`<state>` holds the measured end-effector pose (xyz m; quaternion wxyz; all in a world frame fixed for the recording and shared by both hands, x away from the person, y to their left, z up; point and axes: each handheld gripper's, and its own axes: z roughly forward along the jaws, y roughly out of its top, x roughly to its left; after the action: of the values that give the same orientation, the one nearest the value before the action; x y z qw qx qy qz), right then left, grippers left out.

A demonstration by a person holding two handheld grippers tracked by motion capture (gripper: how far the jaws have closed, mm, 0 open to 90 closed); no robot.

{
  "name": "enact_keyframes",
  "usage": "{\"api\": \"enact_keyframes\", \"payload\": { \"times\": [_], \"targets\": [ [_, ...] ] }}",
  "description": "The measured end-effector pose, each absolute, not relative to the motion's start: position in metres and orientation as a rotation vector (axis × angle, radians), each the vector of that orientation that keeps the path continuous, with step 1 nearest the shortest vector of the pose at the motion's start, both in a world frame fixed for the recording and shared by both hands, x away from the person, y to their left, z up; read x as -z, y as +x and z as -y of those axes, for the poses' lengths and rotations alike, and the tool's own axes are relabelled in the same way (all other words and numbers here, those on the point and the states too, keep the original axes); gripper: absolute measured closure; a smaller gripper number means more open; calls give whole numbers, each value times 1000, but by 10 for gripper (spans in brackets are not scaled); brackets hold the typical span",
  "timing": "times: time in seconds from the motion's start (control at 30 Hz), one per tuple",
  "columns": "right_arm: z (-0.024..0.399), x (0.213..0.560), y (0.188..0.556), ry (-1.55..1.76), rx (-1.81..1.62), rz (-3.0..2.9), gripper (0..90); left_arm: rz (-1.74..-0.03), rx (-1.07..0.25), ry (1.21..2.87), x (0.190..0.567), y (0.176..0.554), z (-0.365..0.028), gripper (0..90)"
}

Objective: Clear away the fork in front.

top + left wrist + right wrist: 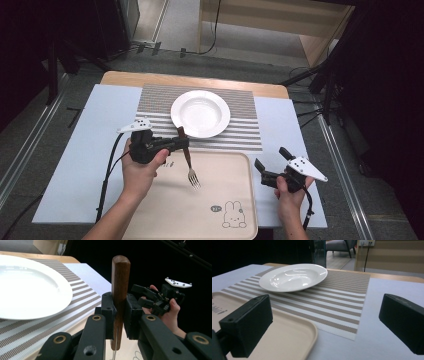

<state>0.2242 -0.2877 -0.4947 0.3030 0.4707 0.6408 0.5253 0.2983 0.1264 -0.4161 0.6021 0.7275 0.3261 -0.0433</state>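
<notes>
The table [80,150] is evenly and brightly lit from above, while the room around it falls into near black at both sides of the high view. Shadows are soft and short. The white plate [200,113] carries mild glare in the bowl. In both gripper views the near black jaws are blurred, and the background is soft.

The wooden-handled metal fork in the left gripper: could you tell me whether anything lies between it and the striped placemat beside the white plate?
Nothing visible does. The left gripper holds the wooden-handled metal fork over the beige tray's far edge, and the striped placemat left of the white plate is bare.
</notes>
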Motion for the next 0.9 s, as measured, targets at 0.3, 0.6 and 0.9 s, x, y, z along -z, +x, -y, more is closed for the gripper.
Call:
{"api": "enact_keyframes", "payload": {
  "times": [0.3, 0.6, 0.9],
  "targets": [
    [314, 499, 209, 1255, -1366, -1669, 0, -767, 114, 1685, 420, 292, -142, 797],
    [330, 502, 195, 1263, -1343, -1660, 0, -773, 132, 1679, 419, 285, -159, 798],
    [339, 507, 185, 1268, -1312, -1661, 0, -764, 170, 1692, 421, 276, -170, 799]
  ]
}}
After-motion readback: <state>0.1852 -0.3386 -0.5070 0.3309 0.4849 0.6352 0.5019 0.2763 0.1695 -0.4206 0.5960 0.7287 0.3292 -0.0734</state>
